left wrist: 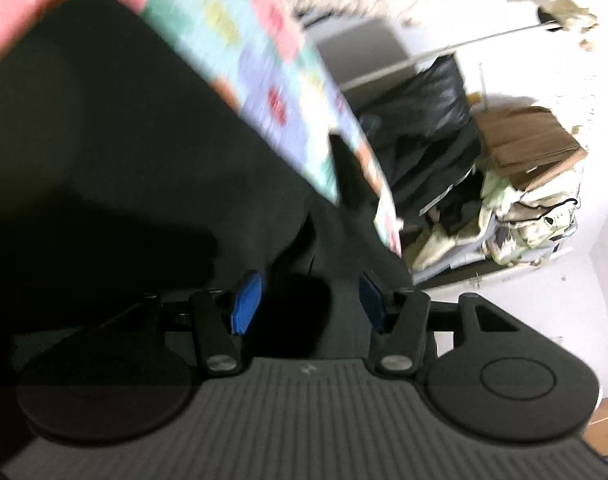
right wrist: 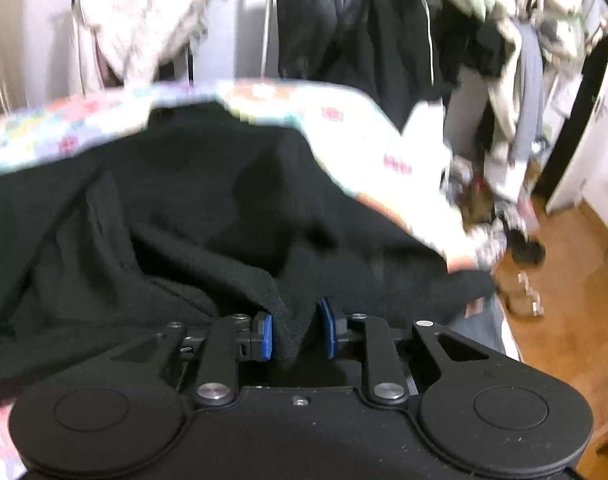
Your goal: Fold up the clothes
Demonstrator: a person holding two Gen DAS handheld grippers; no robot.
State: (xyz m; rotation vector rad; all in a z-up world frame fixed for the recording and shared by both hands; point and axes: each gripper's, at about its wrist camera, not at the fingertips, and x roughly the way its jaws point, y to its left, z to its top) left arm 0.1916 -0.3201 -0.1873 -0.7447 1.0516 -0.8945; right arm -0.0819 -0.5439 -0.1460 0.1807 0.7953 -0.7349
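Patterned bedspread [right wrist: 343,120] bearing a black garment [right wrist: 184,208], which lies rumpled and spread, no finished fold visible; folding appears under way. Right gripper [right wrist: 296,332] pinches a bunched edge of it; left gripper [left wrist: 307,304] stands agape above the cloth, holding nothing.

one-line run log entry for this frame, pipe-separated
task: fold clothes | right gripper: shut on black garment | left gripper: open over it | surface: patterned bedspread | view: blurred

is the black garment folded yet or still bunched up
Bunched, not folded: the black garment lies in loose creases on the patterned bedspread, a ridge pinched in the right claw.
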